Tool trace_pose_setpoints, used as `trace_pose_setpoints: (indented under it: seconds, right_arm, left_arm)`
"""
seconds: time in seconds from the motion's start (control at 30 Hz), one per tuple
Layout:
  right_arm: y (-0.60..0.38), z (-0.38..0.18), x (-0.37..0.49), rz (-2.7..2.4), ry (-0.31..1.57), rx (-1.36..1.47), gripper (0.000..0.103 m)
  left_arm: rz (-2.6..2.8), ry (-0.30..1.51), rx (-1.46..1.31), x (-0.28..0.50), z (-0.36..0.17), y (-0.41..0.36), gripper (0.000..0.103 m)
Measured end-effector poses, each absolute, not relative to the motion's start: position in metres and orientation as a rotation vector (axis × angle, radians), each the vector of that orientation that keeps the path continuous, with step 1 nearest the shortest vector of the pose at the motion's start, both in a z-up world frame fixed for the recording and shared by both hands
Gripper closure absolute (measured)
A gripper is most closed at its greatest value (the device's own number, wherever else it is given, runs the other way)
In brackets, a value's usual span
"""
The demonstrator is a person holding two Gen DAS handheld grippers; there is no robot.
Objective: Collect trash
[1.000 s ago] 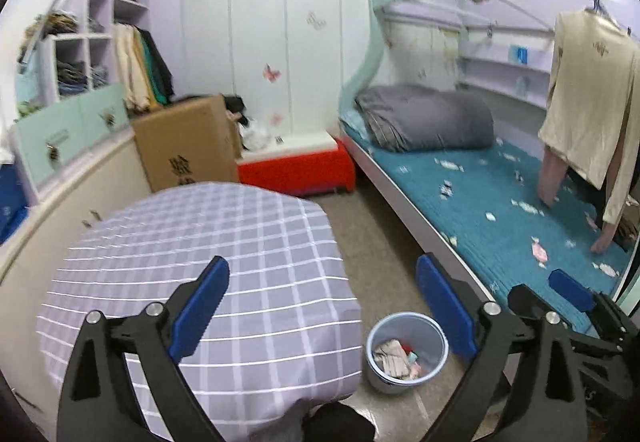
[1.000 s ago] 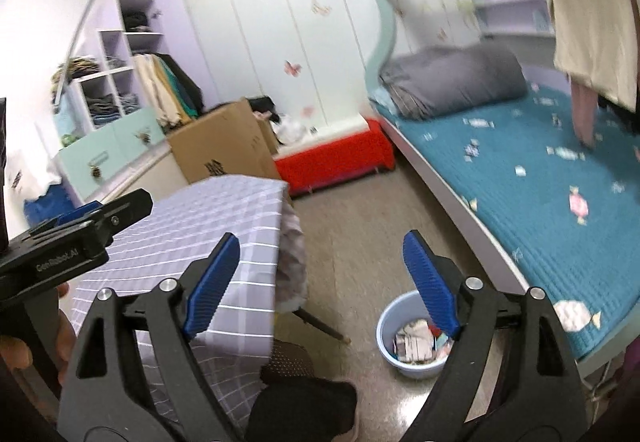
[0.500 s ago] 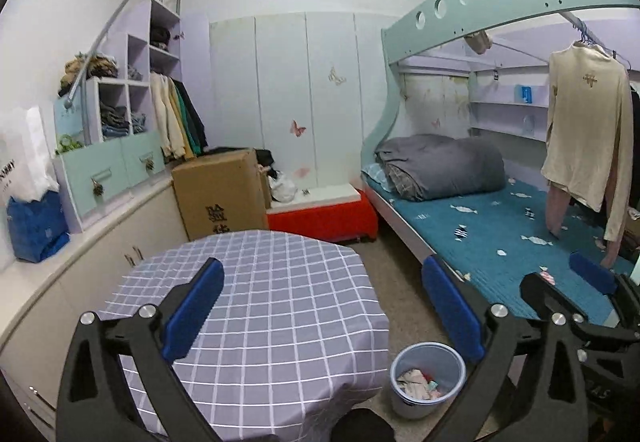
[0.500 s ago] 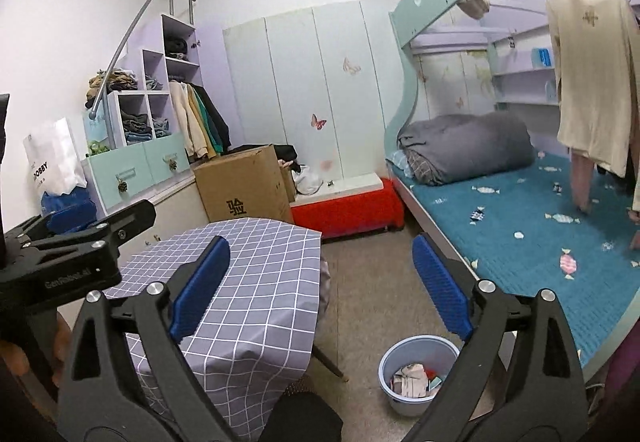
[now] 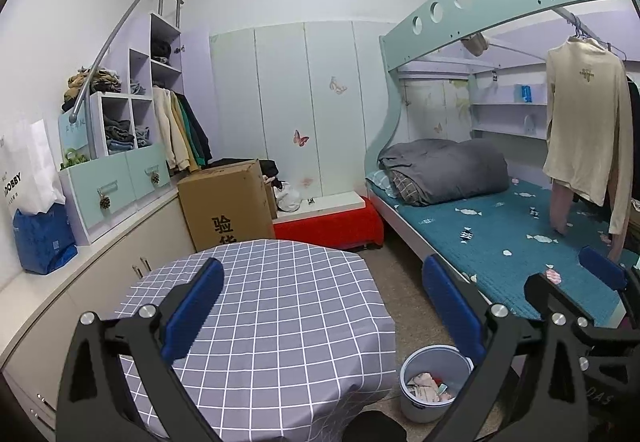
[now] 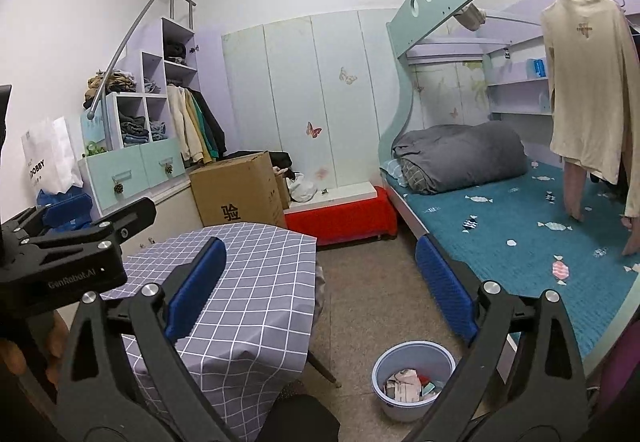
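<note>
Down low on the right of both views sits the little blue bin (image 5: 435, 382), on the floor beside the checked table (image 5: 280, 322). Crumpled trash (image 6: 404, 383) lies inside it. Both claws are spread wide with nothing between their blue pads: the left gripper (image 5: 324, 310) and the right gripper (image 6: 320, 288). Behind is the bed (image 5: 500, 238).

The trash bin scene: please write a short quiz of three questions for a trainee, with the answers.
1. True or false: the trash bin stands on the checked table.
2. What lies inside the bin?
3. The right gripper is: A) shut on paper, B) open and empty.

Key:
1. False; it stands on the floor between the table and the bed.
2. Crumpled paper and wrappers.
3. B.
</note>
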State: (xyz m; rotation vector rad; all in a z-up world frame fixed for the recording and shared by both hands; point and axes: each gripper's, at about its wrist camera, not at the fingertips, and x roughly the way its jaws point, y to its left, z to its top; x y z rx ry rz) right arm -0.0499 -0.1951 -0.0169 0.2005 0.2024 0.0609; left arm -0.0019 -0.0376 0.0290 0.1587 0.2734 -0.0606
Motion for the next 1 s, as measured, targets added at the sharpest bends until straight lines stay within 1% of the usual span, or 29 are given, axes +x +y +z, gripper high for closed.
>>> trace_pose_setpoints:
  seconds: [1.0]
  right_arm:
    - [-0.1946,-0.0245,-0.0502,0.06,0.217,0.22,0.009]
  left_arm:
    - [-0.092,0.29,0.144,-0.0018,0.0242,-0.0352,0.005]
